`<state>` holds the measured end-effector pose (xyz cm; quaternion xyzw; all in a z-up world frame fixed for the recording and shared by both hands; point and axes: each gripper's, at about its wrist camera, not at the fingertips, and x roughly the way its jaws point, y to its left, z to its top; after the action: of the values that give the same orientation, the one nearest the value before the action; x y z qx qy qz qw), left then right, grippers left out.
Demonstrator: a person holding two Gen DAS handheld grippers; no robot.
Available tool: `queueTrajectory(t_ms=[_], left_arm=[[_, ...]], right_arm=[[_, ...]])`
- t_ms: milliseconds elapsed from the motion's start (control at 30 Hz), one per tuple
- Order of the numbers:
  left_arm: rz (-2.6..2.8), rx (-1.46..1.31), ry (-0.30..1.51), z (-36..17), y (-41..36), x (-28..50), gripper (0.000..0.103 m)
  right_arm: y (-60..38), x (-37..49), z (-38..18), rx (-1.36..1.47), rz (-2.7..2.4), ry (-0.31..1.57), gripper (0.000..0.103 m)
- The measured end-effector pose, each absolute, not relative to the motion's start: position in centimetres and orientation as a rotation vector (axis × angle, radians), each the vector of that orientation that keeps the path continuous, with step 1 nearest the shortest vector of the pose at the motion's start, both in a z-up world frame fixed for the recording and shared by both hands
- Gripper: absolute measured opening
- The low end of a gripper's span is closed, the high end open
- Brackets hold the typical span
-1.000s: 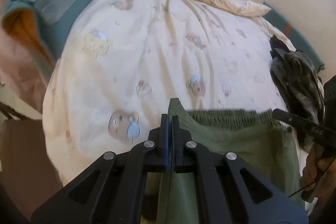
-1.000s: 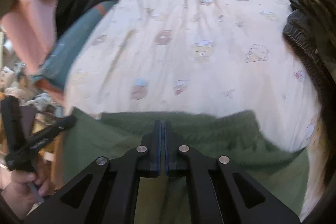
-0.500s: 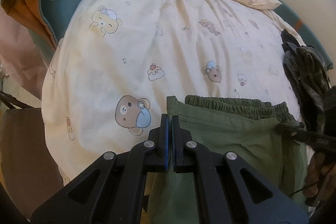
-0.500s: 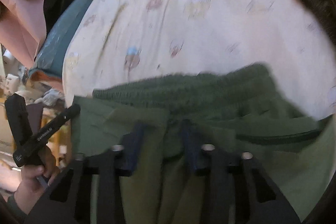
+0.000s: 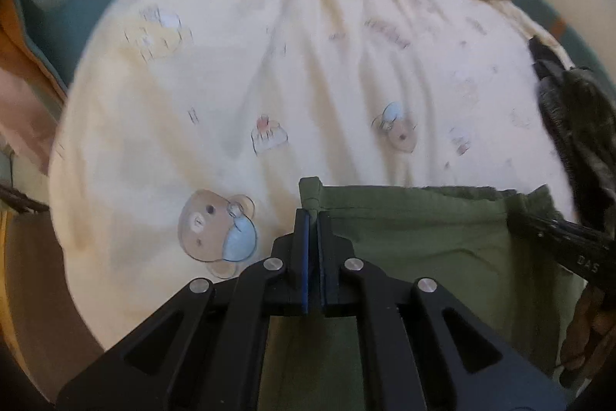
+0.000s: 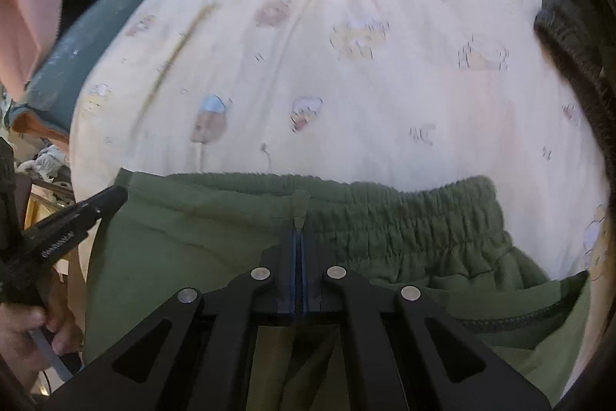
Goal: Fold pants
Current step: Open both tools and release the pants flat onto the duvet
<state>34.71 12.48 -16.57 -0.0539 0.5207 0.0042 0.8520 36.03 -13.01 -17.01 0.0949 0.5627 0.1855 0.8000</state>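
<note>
Left wrist view: the left gripper point(image 5: 312, 218) is clenched on a corner of the green pants point(image 5: 415, 237), a nub of fabric sticking up past its fingertips. The pants lie at the near edge of the bed point(image 5: 238, 95), which has a cream sheet printed with bears. The waistband runs to the right toward the right gripper point(image 5: 518, 218), whose dark tip touches the cloth. A dark garment point(image 5: 577, 126) lies on the bed's right side.

Right wrist view: the right gripper point(image 6: 299, 218) is clenched on the pants point(image 6: 184, 249) at the waistband, a pinch of green cloth between its pads. The gathered elastic waistband spreads right. At left, the left gripper point(image 6: 115, 197) meets the pants' far left corner, a hand point(image 6: 27, 334) holding its handle. The dark garment point(image 6: 569, 26) sits far right.
</note>
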Motion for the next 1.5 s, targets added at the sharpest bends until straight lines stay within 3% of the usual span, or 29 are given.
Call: queueTrajectory(t_ms=[100,133,167,233,267,367,567,700,900,1367,1467,1500], left_arm=[[0.031,-0.096,1.115,-16.5,12.4,34.4,0.013],[0.047,-0.095,1.125,-16.1,12.5,34.1,0.028],[0.059,-0.102,1.124,-15.5,12.6,33.6,0.050],[0.064,-0.120,1.075,-13.6,13.0,31.8,0.081],[0.065,-0.119,1.051,-12.9,13.0,30.9,0.083],[0.009,-0.073,1.045,-12.5,11.4,28.3,0.083],[0.083,-0.003,1.240,-18.0,9.4,27.7,0.083],[0.100,-0.076,1.226,-16.4,10.0,26.7,0.083],[0.059,0.084,1.153,-12.9,8.0,24.1,0.083],[-0.002,-0.004,1.045,-7.3,4.3,16.7,0.083],[-0.016,-0.002,1.022,-6.4,3.1,15.5,0.083],[-0.019,-0.005,1.015,-6.2,2.8,15.1,0.083]], right_arm=[[-13.8,35.4,-15.7,0.194,0.362,1.184,0.024],[-14.2,34.9,-14.8,0.191,0.357,1.160,0.024],[-14.5,34.1,-13.9,0.206,0.370,1.137,0.024],[-15.5,32.5,-12.4,0.280,0.389,1.094,0.024],[-15.7,31.8,-12.0,0.320,0.404,1.092,0.024],[-15.3,30.1,-13.4,0.410,0.480,1.171,0.024],[-13.3,30.2,-18.9,0.342,0.371,1.340,0.021],[-14.4,28.8,-15.2,0.376,0.429,1.255,0.024],[-15.8,26.0,-11.0,0.337,0.474,1.208,0.024],[-22.2,18.6,-3.0,0.300,0.486,1.076,0.024],[-24.8,17.6,-2.5,0.308,0.463,1.056,0.031],[-25.9,17.3,-2.5,0.325,0.451,1.046,0.038]])
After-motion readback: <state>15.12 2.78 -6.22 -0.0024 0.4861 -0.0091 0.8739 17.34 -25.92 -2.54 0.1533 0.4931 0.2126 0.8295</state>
